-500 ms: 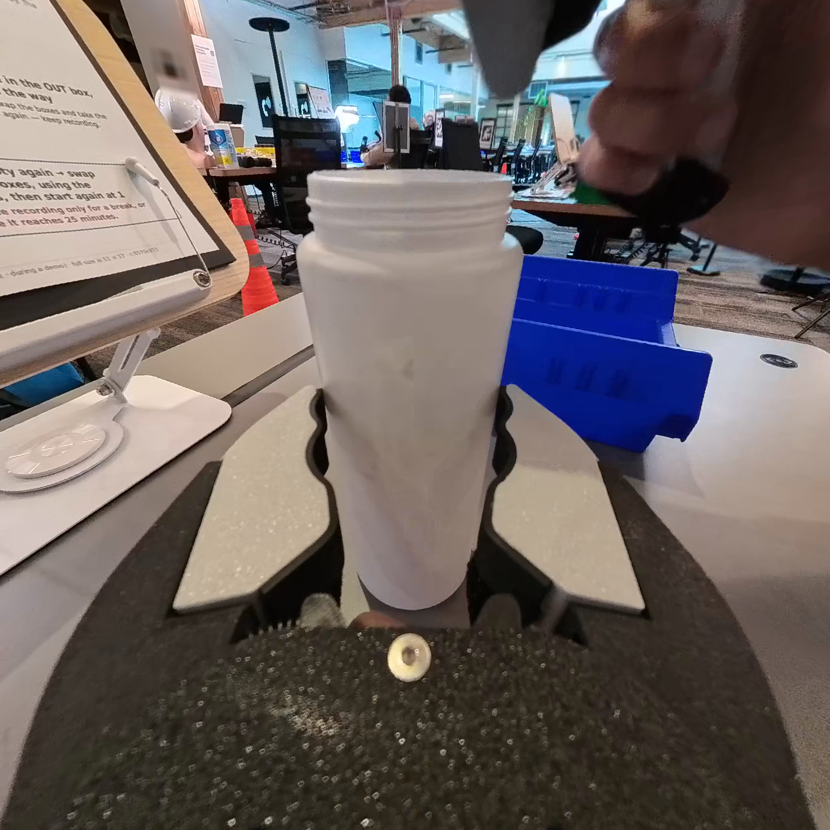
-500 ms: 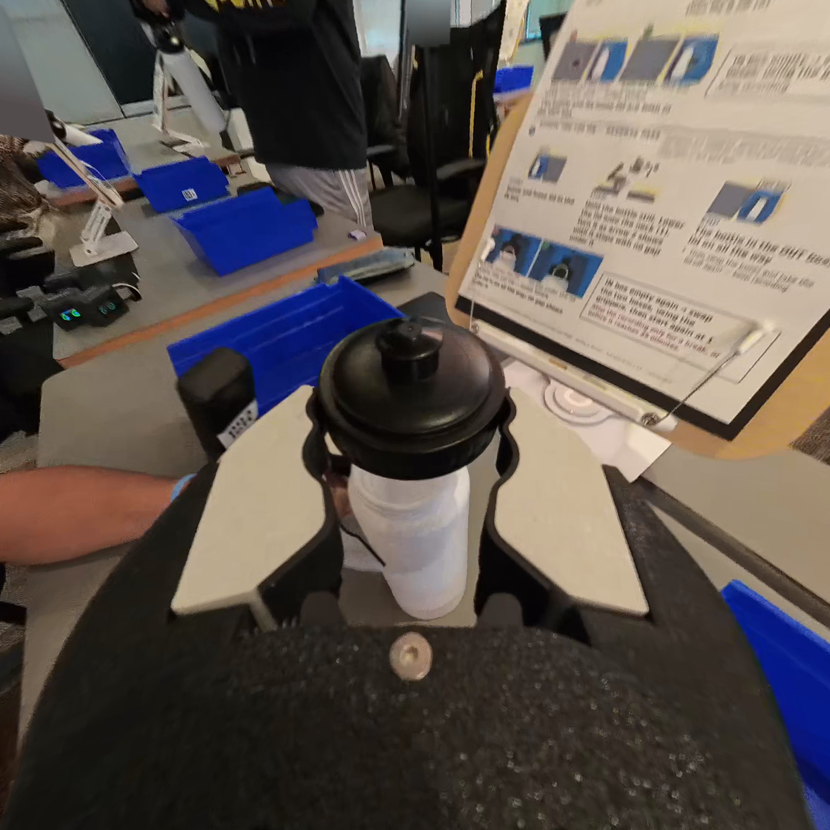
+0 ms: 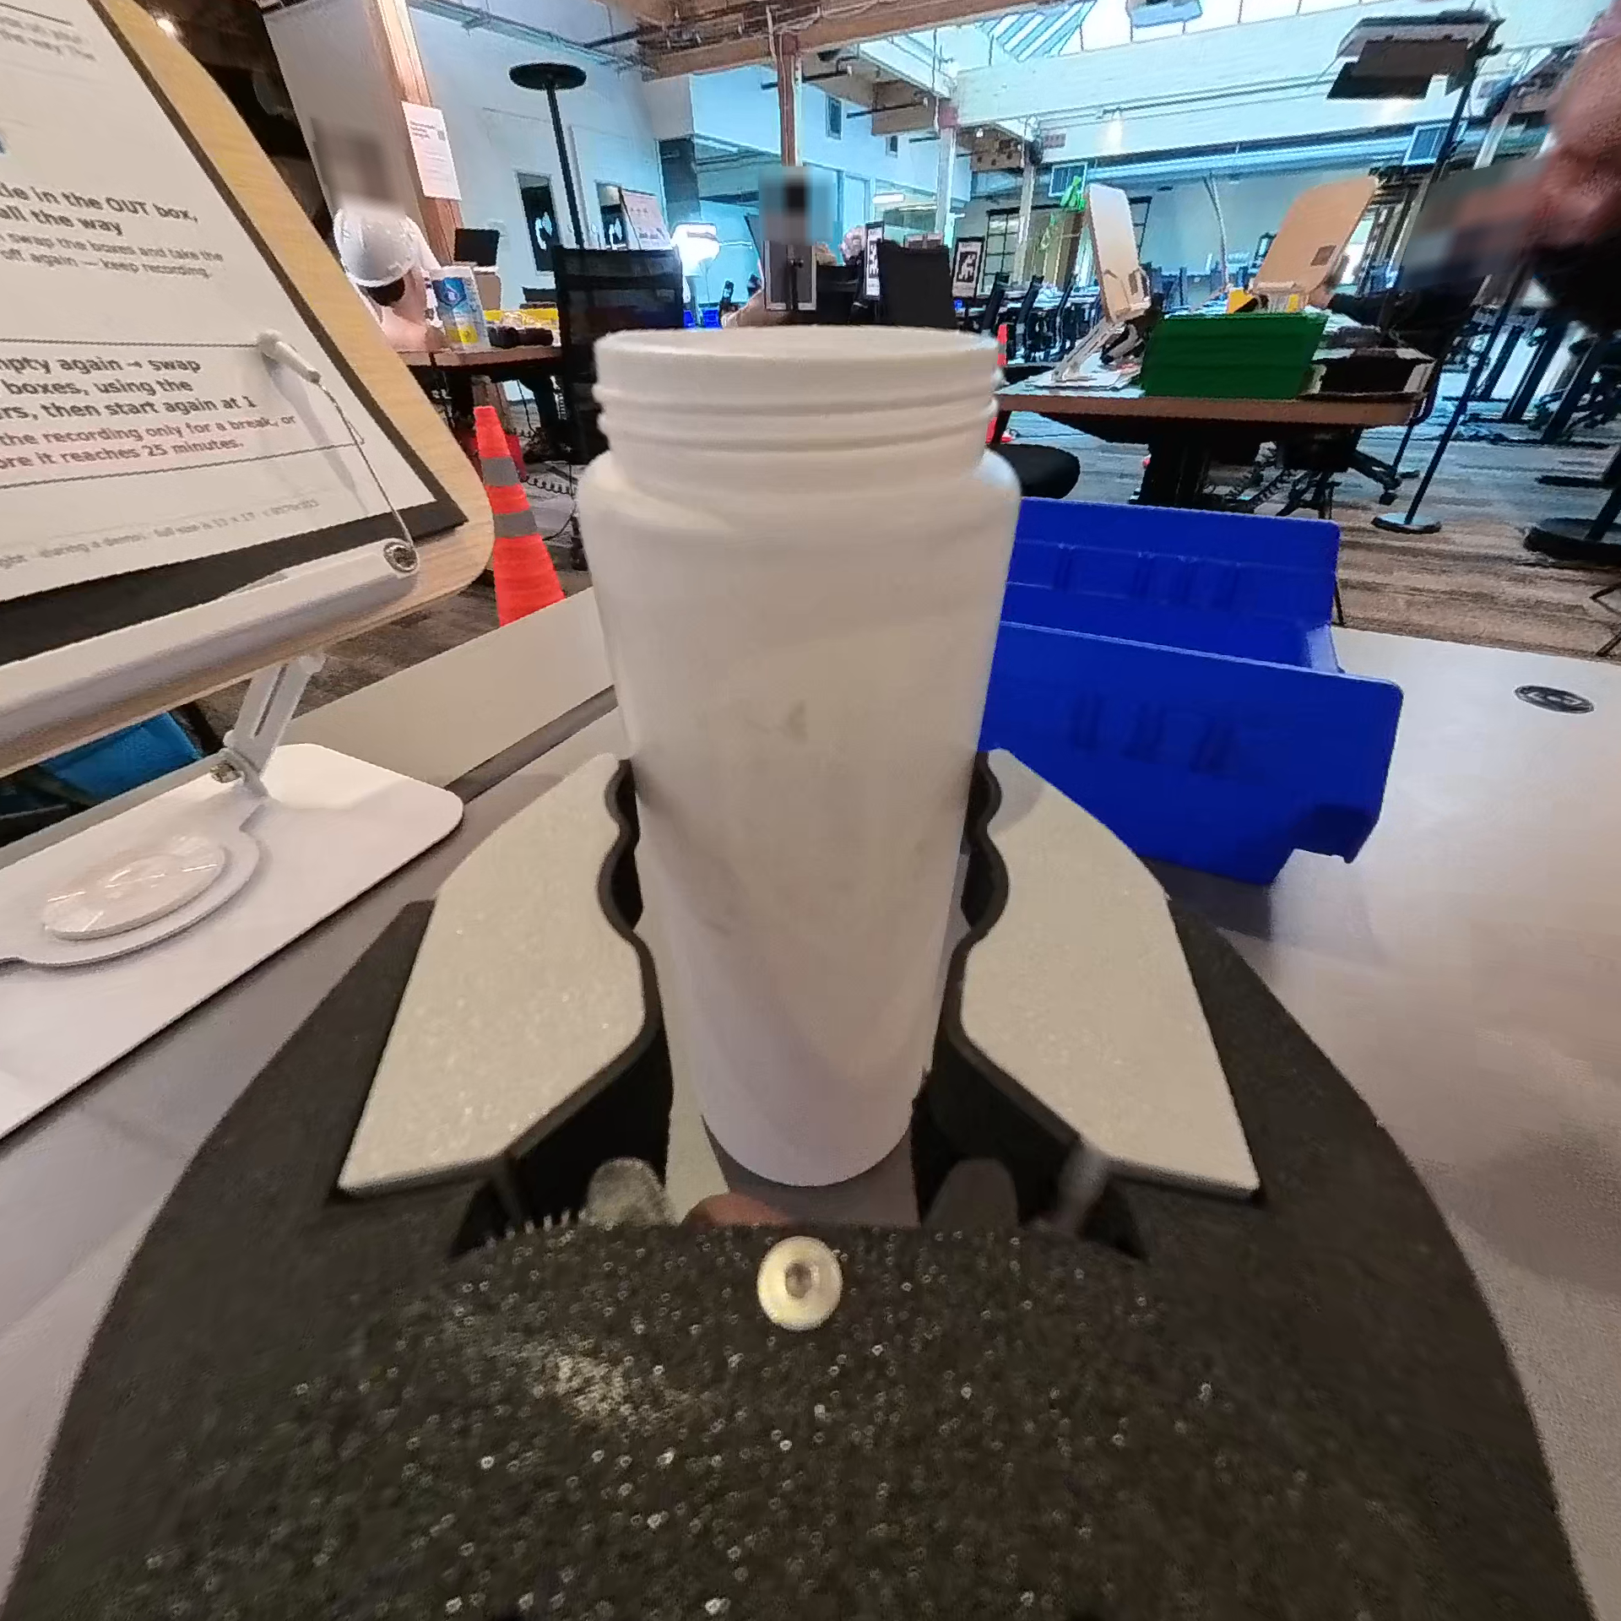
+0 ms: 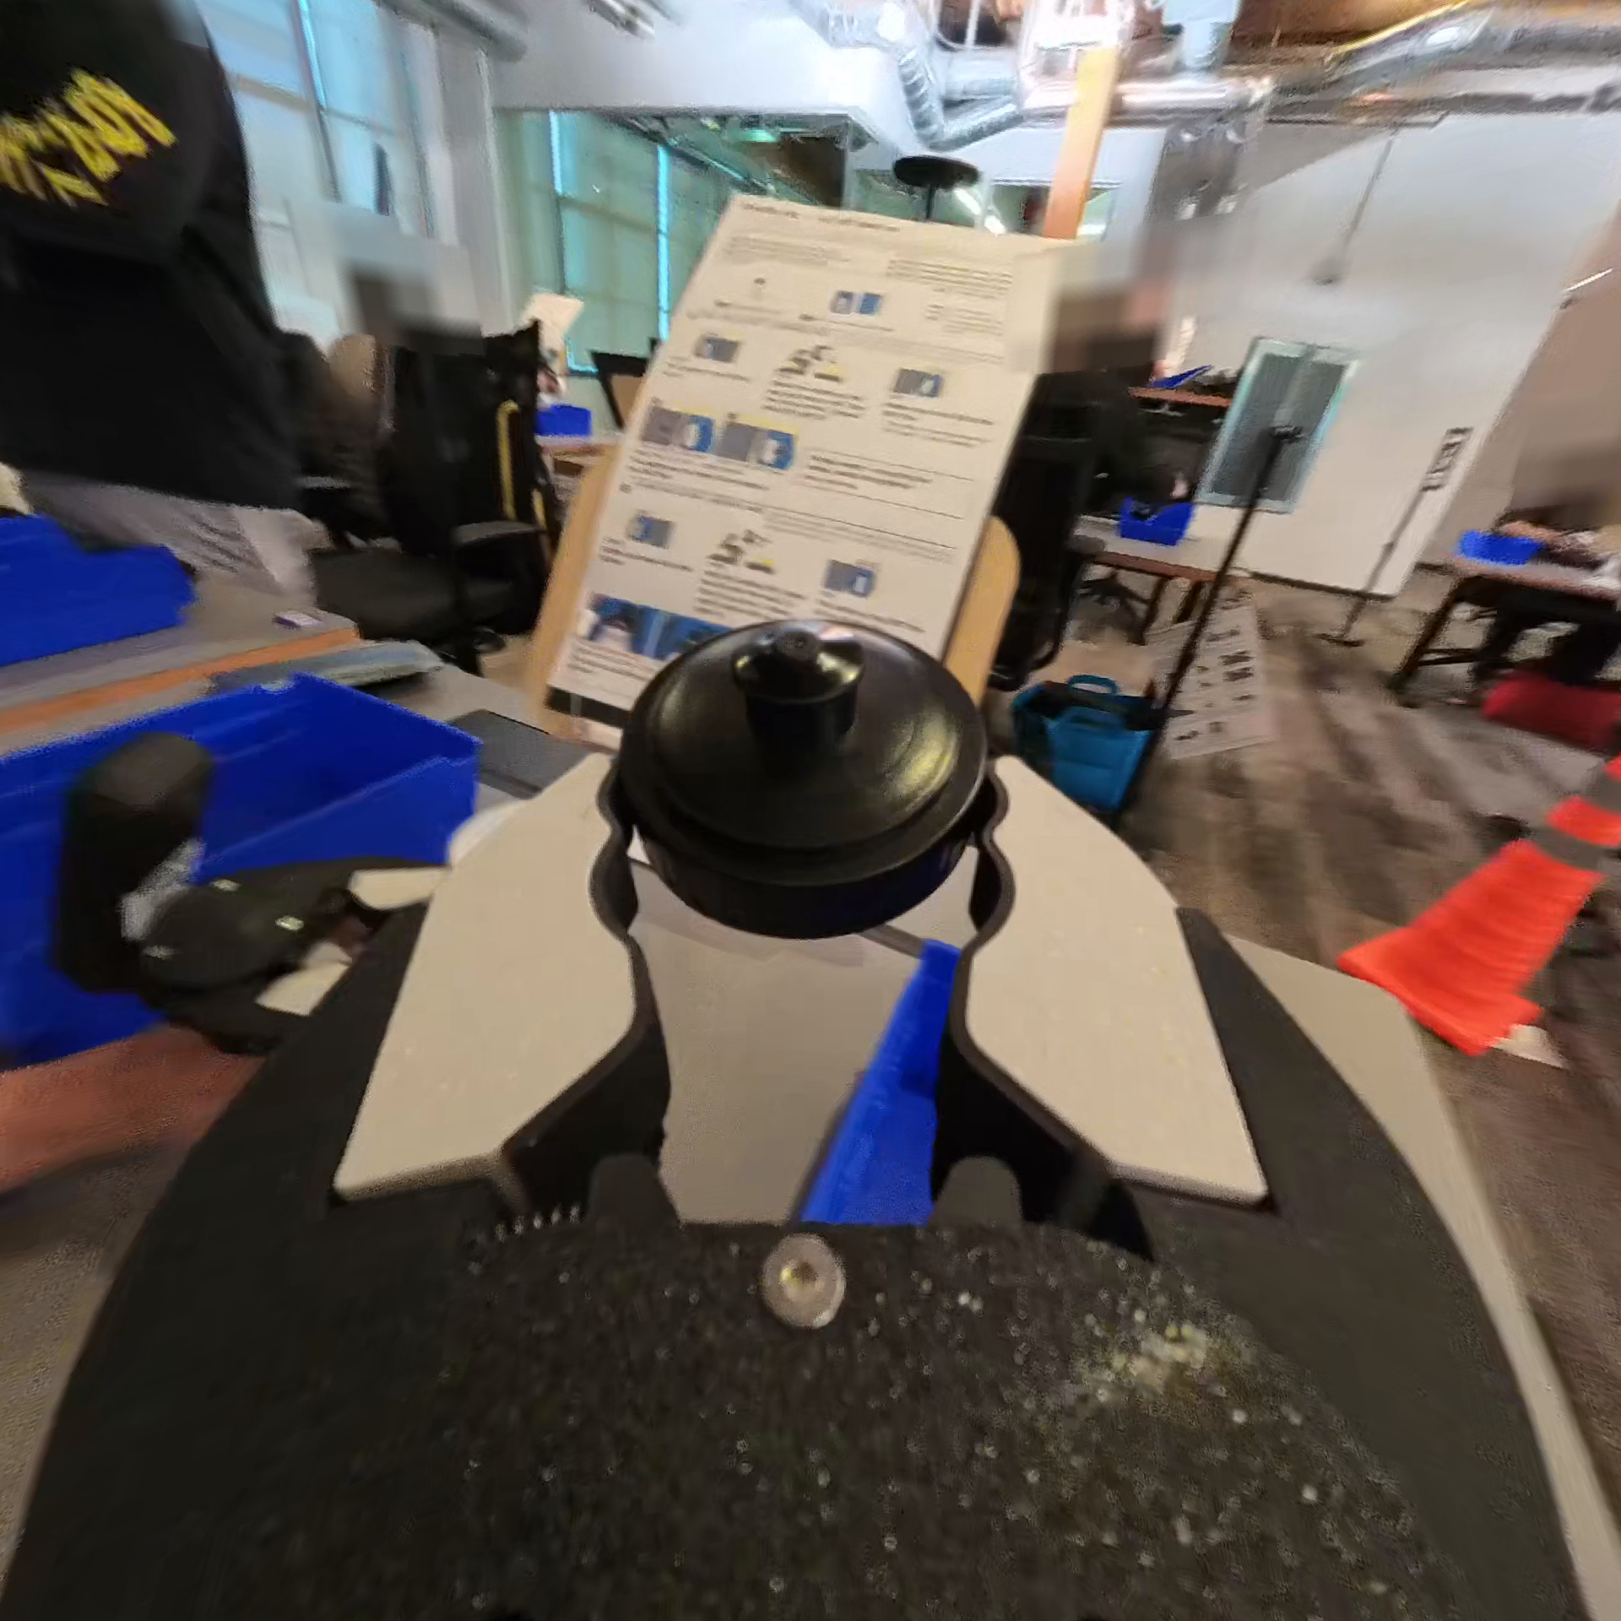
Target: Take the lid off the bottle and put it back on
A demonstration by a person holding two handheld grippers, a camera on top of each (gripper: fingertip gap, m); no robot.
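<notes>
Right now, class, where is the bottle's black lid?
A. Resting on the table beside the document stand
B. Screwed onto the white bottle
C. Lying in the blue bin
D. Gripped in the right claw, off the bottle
D: the black lid sits clamped between the right claw's fingers, while the white bottle in the left claw shows bare neck threads.

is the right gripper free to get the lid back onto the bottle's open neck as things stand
Probably yes. The right gripper grips the black lid, and the white bottle, clamped upright by the left gripper, has its threaded neck uncovered.
</notes>
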